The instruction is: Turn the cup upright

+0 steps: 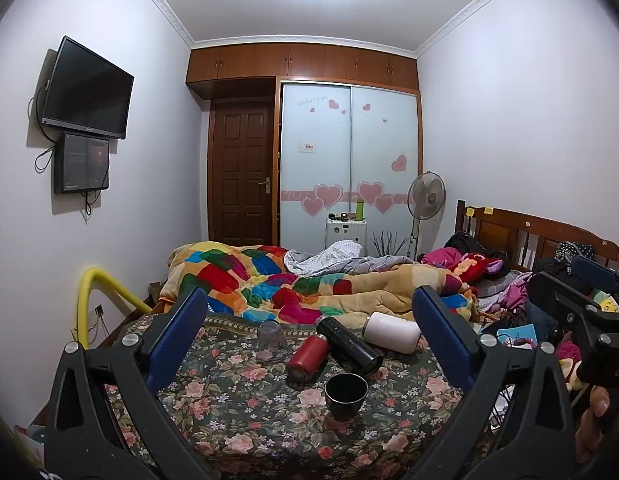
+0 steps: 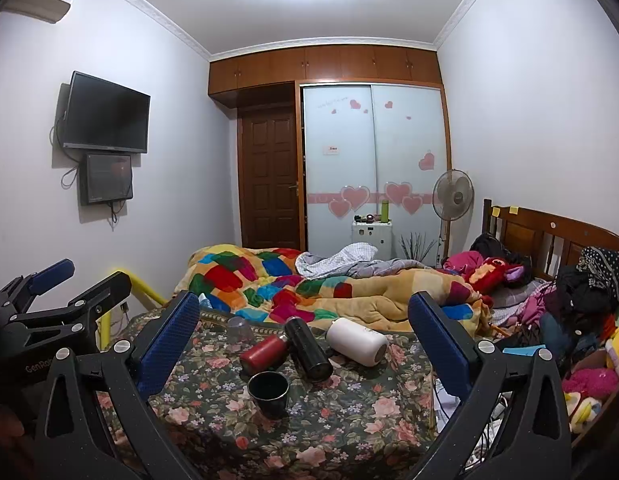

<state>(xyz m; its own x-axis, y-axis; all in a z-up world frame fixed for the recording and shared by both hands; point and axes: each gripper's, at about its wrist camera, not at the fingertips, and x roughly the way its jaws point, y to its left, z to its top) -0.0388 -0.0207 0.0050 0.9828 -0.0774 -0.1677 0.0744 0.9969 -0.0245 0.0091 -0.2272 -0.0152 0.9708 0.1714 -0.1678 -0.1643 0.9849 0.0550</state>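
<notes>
Glass cup (image 1: 272, 339) inverted near floral cloth's (image 1: 237, 420) far edge

2 side-by-side views over table (image 1: 237, 412)

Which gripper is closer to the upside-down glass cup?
Left, I think. The glass cup sits just beyond the left gripper, near its left finger. The right gripper hovers further right, so the cup lies off to its left.

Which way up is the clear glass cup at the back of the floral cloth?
Upside down. The clear glass cup stands on its wider rim on the floral cloth, narrower closed base on top; neither gripper touches it.
</notes>
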